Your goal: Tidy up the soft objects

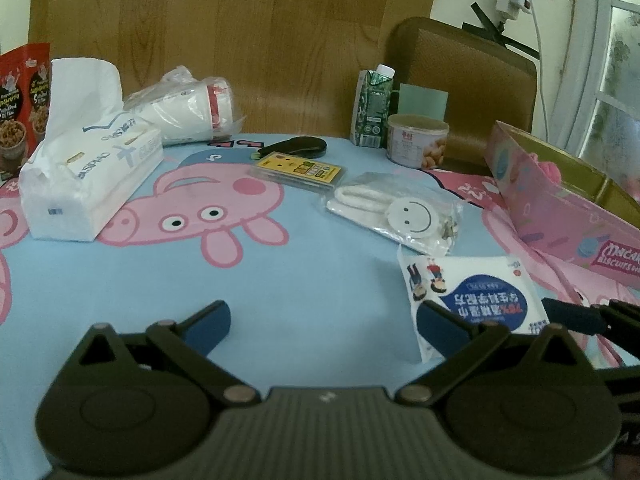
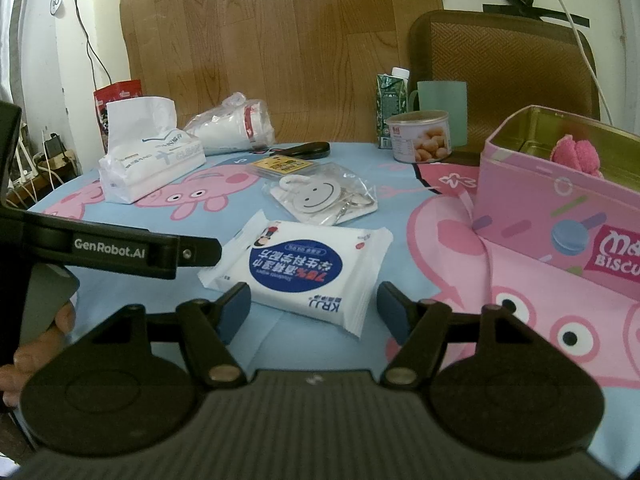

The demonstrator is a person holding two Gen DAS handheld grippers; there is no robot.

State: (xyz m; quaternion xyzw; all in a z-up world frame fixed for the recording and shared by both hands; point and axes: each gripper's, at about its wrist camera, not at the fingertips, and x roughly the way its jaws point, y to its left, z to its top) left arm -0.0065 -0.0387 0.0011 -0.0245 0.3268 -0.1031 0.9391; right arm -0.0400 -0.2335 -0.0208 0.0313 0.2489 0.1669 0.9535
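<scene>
A white wet-wipes pack (image 2: 304,272) with a blue label lies on the cartoon tablecloth, just ahead of my open right gripper (image 2: 314,312); it also shows in the left wrist view (image 1: 472,292). My left gripper (image 1: 324,324) is open and empty, its right finger beside the pack's left edge. A clear bag with a white smiley item (image 2: 320,196) lies beyond the pack, and shows in the left wrist view (image 1: 396,210). A pink biscuit tin (image 2: 560,196) stands open at the right with a pink fluffy item (image 2: 576,156) inside. A white tissue pack (image 1: 92,176) sits at the left.
At the back stand a wrapped stack of paper cups (image 1: 188,106), a green carton (image 1: 372,108), a nut can (image 1: 416,140), a black case (image 1: 296,148) and a yellow card (image 1: 300,170). A red snack bag (image 1: 22,100) stands far left. A brown chair (image 2: 504,72) is behind the table.
</scene>
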